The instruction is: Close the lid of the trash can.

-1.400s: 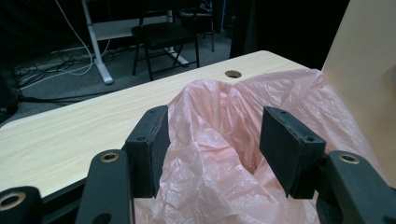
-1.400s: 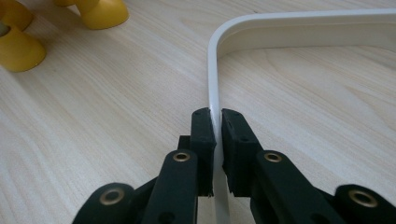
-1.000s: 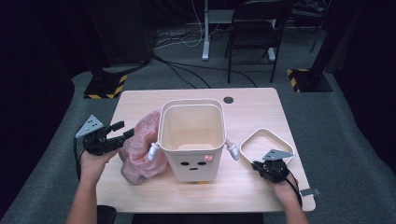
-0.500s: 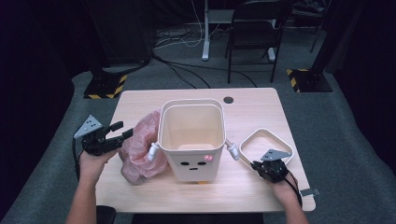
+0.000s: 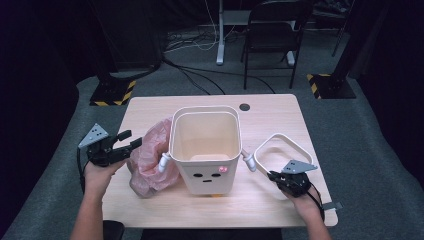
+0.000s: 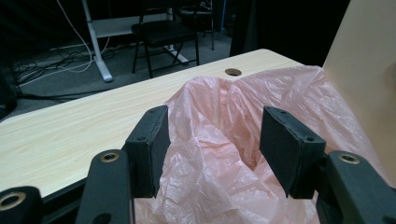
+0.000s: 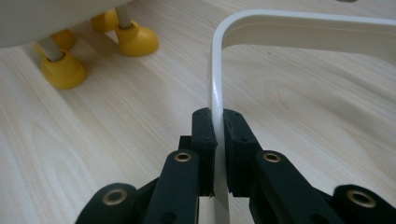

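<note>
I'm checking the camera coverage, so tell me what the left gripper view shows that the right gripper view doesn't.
Left gripper view: the open left claw around the crumpled pink plastic bag, the table's round cable hole, and a black chair on the floor beyond. Right gripper view: the right claw shut on the white ring, and the bin's yellow feet. Both: the light wooden table and part of the cream bin.

I find no legible text, label, brand or number. The only marking is a printed face on the white bin (image 5: 206, 172): two eyes, mouth, pink cheek.
</note>
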